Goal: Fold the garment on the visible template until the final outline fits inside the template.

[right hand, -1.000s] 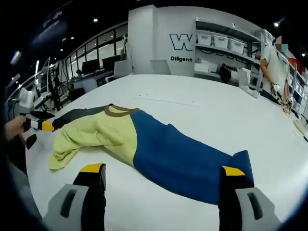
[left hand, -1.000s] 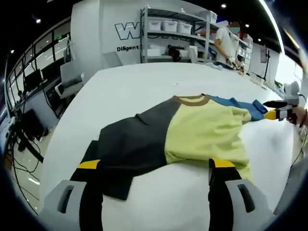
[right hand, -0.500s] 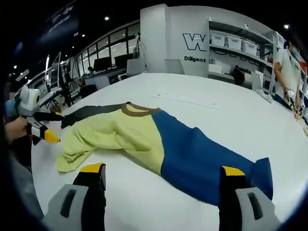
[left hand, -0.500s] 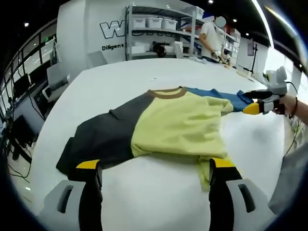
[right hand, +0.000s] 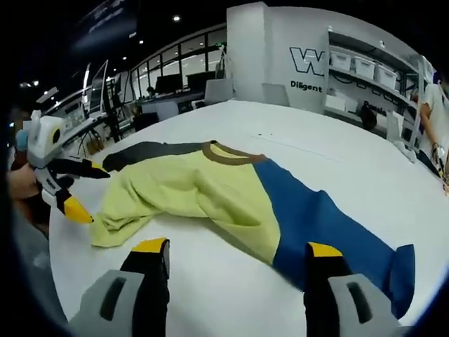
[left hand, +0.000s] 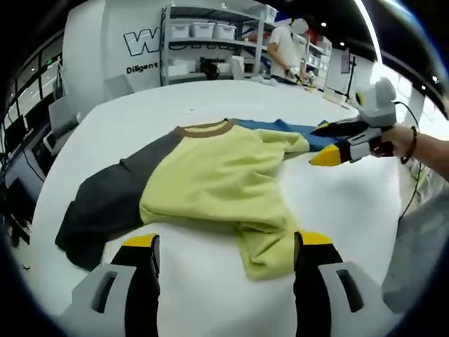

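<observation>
both my grippers, left (left hand: 224, 249) and right (right hand: 235, 256), hover low over the worktop (left hand: 351, 203), fingers wide apart, holding nothing; shirt (left hand: 210, 175) lies flat ahead.

Lighting: bright, even, indoor; source was small round ceiling lamps (right hand: 176, 18) and a long ceiling strip light (left hand: 366, 28) overhead. White table (left hand: 175, 105) rendered near overexposed, with mild glare at its far right edge in the left gripper view. Shadows: soft, faint, close under the garment (left hand: 210, 175). Distortion: strong fisheye bowing, straight shelving (left hand: 210, 42) curved toward the edges. Focus: centre fairly sharp; background lettering and periphery soft, slightly smeared.
</observation>
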Tool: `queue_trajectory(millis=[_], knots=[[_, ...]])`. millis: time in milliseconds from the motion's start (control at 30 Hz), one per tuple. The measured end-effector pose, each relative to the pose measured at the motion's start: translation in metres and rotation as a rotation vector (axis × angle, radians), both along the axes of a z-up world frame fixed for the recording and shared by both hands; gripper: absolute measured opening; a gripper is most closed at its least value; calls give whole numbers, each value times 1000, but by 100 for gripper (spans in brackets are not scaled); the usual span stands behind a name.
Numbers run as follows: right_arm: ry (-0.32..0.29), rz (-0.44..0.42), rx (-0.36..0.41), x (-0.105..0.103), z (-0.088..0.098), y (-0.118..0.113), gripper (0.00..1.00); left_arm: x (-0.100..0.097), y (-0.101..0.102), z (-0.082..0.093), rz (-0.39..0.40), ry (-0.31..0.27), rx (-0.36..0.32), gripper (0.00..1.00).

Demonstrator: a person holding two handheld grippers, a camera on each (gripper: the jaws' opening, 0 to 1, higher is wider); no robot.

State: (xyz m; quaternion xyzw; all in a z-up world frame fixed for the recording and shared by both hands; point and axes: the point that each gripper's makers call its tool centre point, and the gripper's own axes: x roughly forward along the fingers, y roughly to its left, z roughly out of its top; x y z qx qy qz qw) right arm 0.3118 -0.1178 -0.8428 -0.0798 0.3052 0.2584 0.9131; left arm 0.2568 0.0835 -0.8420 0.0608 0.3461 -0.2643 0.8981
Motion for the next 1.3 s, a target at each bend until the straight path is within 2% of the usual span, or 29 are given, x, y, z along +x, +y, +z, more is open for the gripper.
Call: queue_trajectory(millis=[100,200,333,700,833,1000,1100,1200,1300], knots=[[-8,26,-15,0,-2,6,60,-5,-8,-2,-30,9,-7,63],[-19,37,-35,2,-4,10,55,-8,-14,-3,-49,17,-20,53],[-37,39,-43,7,-3,11,42,-12,-22,-4,-69,19,-26,44],[-50,22,-92,14,-6,4,19,-15,-30,-10,-69,31,-33,29],[-55,18,-114,17,-9,0,11,-16,-33,-14,-76,55,-43,21],[-55,22,-125,20,-11,-2,5,-16,-34,-17,-77,61,-35,19],[-59,25,-132,22,-11,-4,0,-14,-33,-18,-71,58,-28,14],[-62,25,-133,24,-9,-6,0,-12,-31,-19,-55,75,-42,2],[-67,25,-134,25,-4,-7,0,-10,-32,-20,-53,79,-51,0]])
